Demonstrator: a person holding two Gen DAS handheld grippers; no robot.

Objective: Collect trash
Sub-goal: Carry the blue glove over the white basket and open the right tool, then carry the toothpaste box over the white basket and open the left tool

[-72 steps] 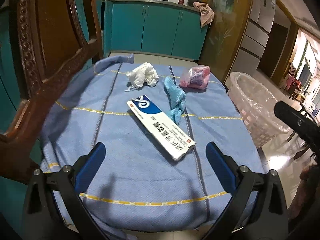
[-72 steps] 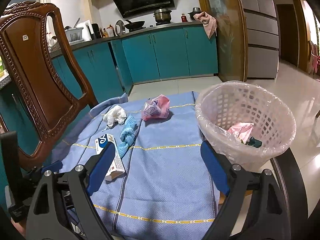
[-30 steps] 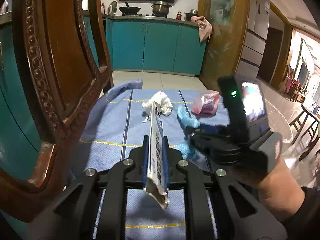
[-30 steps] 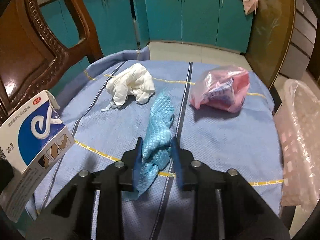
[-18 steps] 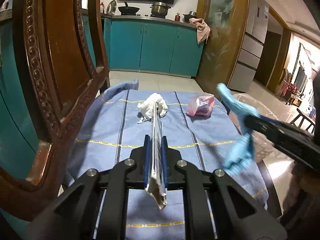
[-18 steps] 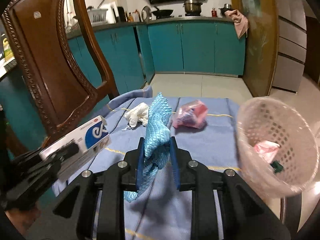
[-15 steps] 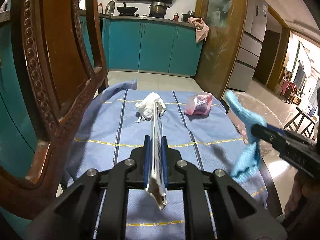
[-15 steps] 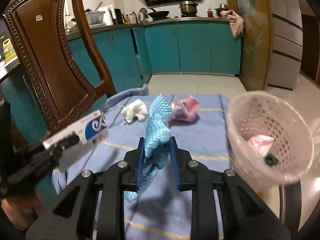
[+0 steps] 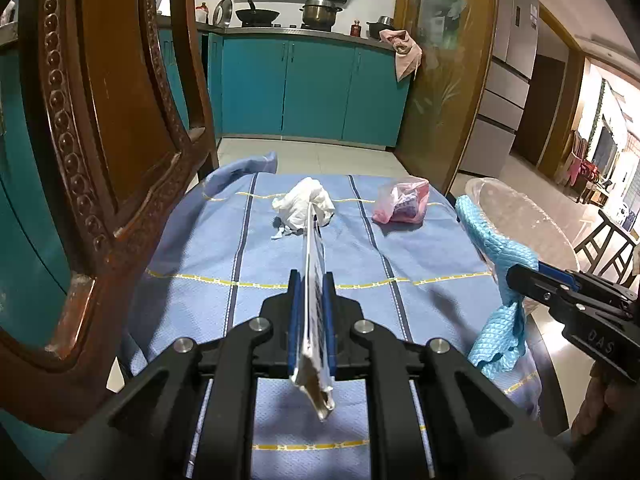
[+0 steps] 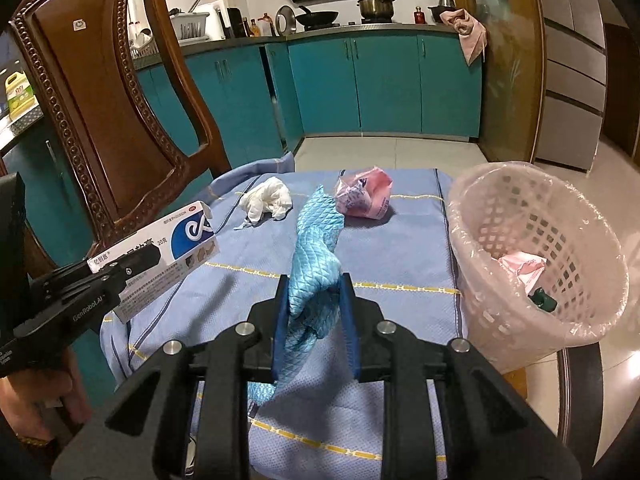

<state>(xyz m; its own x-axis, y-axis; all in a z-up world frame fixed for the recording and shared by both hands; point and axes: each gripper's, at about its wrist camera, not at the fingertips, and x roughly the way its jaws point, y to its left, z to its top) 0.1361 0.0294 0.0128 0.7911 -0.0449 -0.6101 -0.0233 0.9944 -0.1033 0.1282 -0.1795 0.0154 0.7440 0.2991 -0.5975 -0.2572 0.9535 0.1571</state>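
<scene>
The left claw [image 9: 311,316] is clamping a flat white-and-blue medicine box [image 9: 314,312], and from its own camera only the box's thin edge is showing, so the printed face is hidden there; the right wrist view is showing that face [image 10: 176,246], though the small print is hard to make out. The box's long axis is running forward along the left claw's fingers, one end jutting past the tips and the crumpled end hanging back toward the camera. The right claw [image 10: 316,320] is pinching a crinkled light-blue cloth [image 10: 316,256] at a narrow gap; the cloth is standing up ahead of the pads and drooping below them, and its lower end is cut off behind the claw body. In the left wrist view the right claw [image 9: 520,280] is hanging to the right of the left claw, the cloth [image 9: 496,300] dangling from it. Ahead of both claws, on the blue-clothed counter [image 10: 400,248], a crumpled white tissue [image 10: 266,200] and a pink plastic bag [image 10: 364,196] are lying apart from each other. To the right of the right claw, a lined pink basket [image 10: 480,216] is sitting, with a pink wrapper [image 10: 522,266] and a small dark-green item, too small to identify, inside. A carved wooden chair back [image 10: 100,100] is rising left of both claws.
</scene>
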